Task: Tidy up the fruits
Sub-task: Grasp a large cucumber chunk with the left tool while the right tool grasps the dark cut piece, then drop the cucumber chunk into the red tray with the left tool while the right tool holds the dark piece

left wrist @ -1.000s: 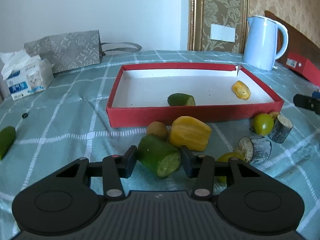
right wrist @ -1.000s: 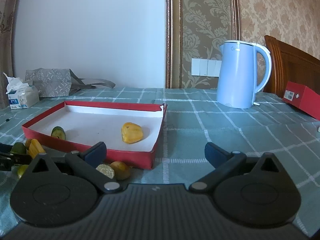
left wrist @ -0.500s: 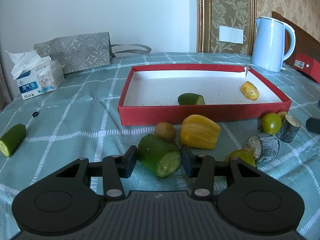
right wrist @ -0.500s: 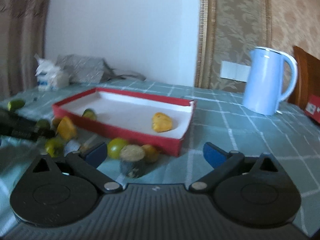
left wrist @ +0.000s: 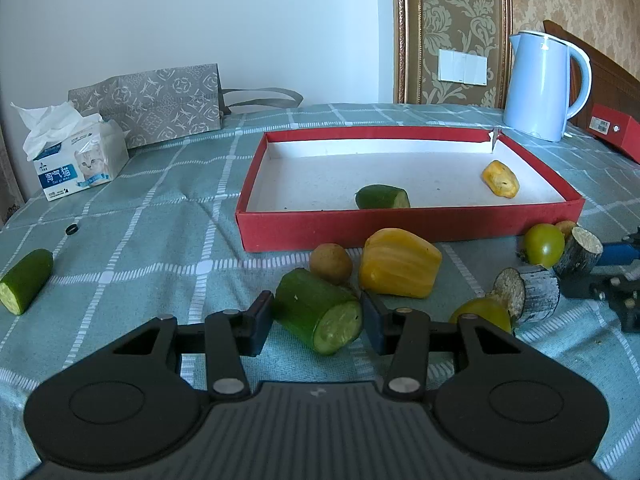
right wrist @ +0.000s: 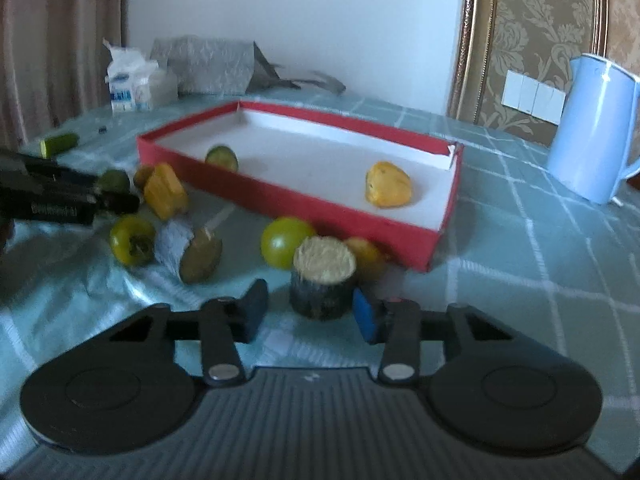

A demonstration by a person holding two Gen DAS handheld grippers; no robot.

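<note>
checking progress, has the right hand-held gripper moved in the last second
Yes: the right hand-held gripper swung left, toward the dark stump; the red tray slid rightward in view.

The tissue pack (left wrist: 76, 160) reads "淘气猫" (smaller print beneath is illegible).

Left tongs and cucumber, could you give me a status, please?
Left tongs shut on cucumber chunk. Right tongs open around eggplant stump. Red tray ahead.

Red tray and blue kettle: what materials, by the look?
Red tray: likely cardboard, matte red outside and white inside; its thin walls are torn at the far right corner, showing a pale paper edge. Kettle: probably plastic, smooth pale blue with a soft sheen; coated metal cannot be ruled out.
</note>
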